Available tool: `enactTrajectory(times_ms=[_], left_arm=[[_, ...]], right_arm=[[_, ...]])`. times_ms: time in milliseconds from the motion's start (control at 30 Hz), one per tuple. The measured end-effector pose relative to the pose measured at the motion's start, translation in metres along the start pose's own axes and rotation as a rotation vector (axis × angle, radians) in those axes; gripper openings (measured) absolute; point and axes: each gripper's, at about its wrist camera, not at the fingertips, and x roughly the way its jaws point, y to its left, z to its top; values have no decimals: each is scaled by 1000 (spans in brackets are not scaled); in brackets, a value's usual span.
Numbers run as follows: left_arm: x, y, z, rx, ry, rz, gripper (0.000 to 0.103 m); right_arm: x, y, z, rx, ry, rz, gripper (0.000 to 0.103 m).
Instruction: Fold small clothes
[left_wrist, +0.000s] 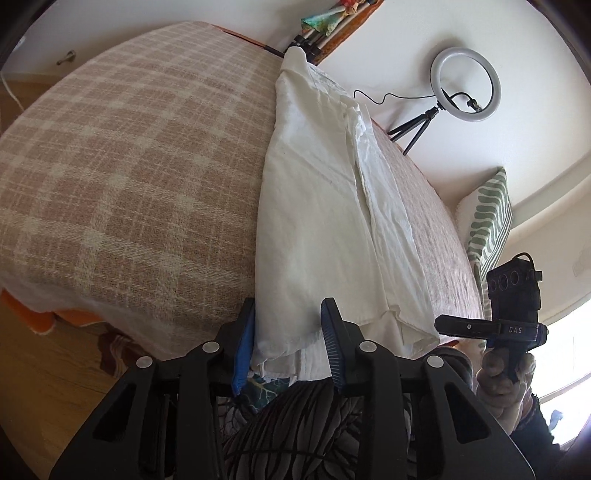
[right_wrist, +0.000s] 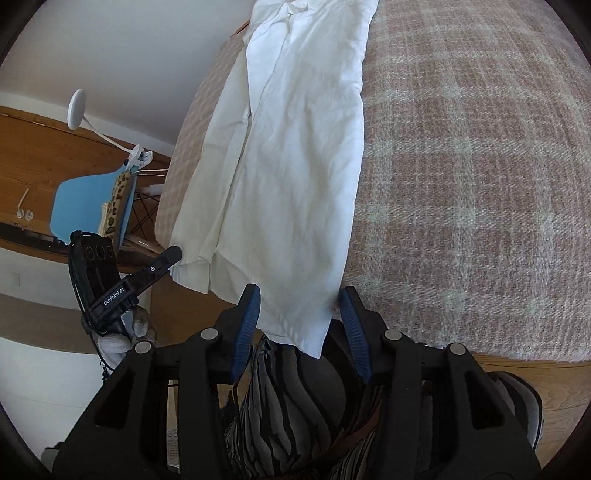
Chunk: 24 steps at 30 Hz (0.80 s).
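Lying lengthwise on the plaid bed cover, folded into a long strip, white garment with its near hem overhanging the bed edge, so placed for both ends of that hem to be taken at once; left gripper narrowed astride one hem corner, pads close but contact not certain; right gripper moderately open astride the other corner, not yet pinching; both angled down toward the hem.

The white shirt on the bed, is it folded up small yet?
Not yet. The white shirt lies in one long strip down the plaid blanket, sides folded in, bottom end hanging off the edge.
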Motion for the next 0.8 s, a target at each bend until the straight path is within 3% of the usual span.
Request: enactTrajectory(times_ms=[100,167,200,233,567,800], left_arm=[[0,-5,-3,22,6,2,29],[1,-8,-4,29,12,0,23],[1,-9,-5,30,8,-2,17],[1,-10,-4,29,2,-6,13],[-15,-10,10,-62,-61,-121,8],[-27,-34,47,-15,-113,-136,7]], right_arm=[[6,5,-3,-15,5,2,46],[11,6,1,-14,12,2,34],[18,7,2,-8,22,11,19],[21,7,3,-1,27,26,13],[-4,3,6,67,-98,210,9],[-23,15,33,67,-197,291,8]])
